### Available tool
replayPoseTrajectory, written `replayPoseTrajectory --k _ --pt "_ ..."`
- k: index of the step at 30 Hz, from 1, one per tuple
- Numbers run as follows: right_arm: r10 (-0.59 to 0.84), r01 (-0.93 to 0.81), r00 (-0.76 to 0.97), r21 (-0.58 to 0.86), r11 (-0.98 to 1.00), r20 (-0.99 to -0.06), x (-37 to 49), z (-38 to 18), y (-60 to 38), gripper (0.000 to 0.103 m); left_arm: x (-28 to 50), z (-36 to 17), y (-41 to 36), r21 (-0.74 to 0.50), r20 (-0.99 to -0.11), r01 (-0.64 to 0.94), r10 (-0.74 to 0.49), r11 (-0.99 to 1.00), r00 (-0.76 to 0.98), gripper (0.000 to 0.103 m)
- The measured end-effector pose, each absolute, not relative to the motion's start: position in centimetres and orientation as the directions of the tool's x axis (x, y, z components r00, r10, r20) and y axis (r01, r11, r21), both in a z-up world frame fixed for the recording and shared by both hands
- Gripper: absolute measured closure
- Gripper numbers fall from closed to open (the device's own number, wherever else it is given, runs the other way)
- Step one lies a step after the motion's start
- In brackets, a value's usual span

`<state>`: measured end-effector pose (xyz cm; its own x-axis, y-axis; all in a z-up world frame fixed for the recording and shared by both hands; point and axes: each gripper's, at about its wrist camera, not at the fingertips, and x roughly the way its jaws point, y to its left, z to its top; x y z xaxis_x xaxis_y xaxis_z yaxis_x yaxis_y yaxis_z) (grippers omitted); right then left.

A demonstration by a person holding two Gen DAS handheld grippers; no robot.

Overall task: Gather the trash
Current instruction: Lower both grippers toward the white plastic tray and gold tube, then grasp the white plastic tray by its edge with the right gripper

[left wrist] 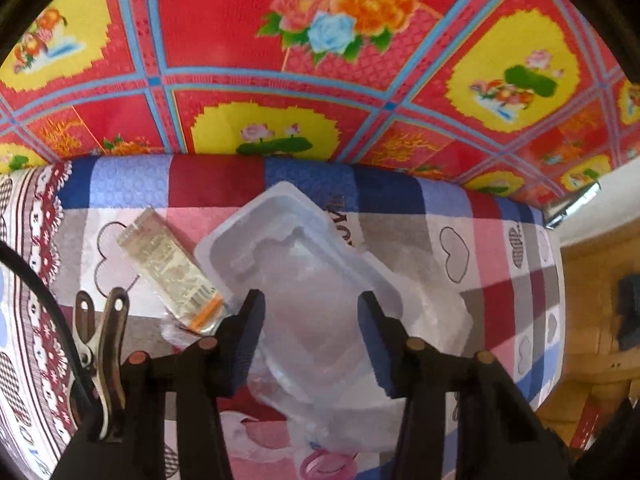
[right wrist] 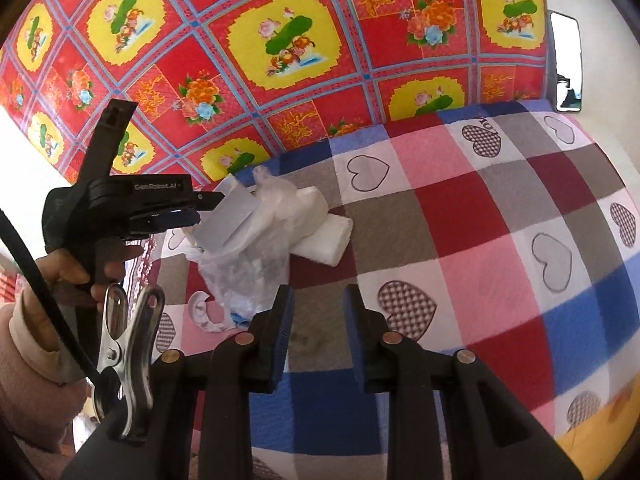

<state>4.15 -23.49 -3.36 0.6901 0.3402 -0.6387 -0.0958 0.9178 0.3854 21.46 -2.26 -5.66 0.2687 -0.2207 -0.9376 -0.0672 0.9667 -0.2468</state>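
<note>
In the left wrist view, the left gripper (left wrist: 310, 328) is seen pointing steeply down over a clear plastic tray (left wrist: 304, 264); its blue-padded fingers (left wrist: 250, 344) are spread on either side of the tray, and whether the pads press on it cannot be told. A small flat packet (left wrist: 172, 272) lies just beside the tray at ten o'clock, on the checked bedspread (left wrist: 500, 280). Further off, at twelve o'clock, a red flowered cloth (left wrist: 240, 40) is hung.

In the right wrist view, the right gripper (right wrist: 318, 320) is held with fingers partly spread — nothing is seen between them. Beyond, at eleven o'clock, a crumpled plastic bag (right wrist: 248, 256) and a white foam block (right wrist: 324, 240) lie together, with the other gripper — held by a hand (right wrist: 80, 276) — at the pile's edge.
</note>
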Motion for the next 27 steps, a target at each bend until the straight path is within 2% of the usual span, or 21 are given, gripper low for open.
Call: replayPoseTrajectory --k 11,15,16,27 --pt "0.402 -0.15 0.643 0.408 0.901 -0.651 6.8 -4.6 -27.0 0.077 21.7 -7.3 -3.4 -0.2 -0.946 -0.153 -0.15 0.968 0.288 0.072" --pt "0.414 -0.163 0.632 0.41 0.897 -0.655 7.4 -4.9 -27.6 0.077 21.6 -7.3 -3.9 -0.192 -0.94 -0.144 -0.14 0.971 0.31 0.092" --pt "0.418 -0.166 0.629 0.412 0.896 -0.655 7.5 -5.0 -27.7 0.077 21.6 -7.4 -4.1 -0.196 -0.939 -0.142 -0.144 0.97 0.314 0.094" --pt "0.437 -0.193 0.619 0.413 0.89 -0.652 8.4 -5.3 -28.6 0.077 20.6 -4.5 -5.2 -0.212 -0.903 -0.099 -0.156 0.972 0.4 0.099"
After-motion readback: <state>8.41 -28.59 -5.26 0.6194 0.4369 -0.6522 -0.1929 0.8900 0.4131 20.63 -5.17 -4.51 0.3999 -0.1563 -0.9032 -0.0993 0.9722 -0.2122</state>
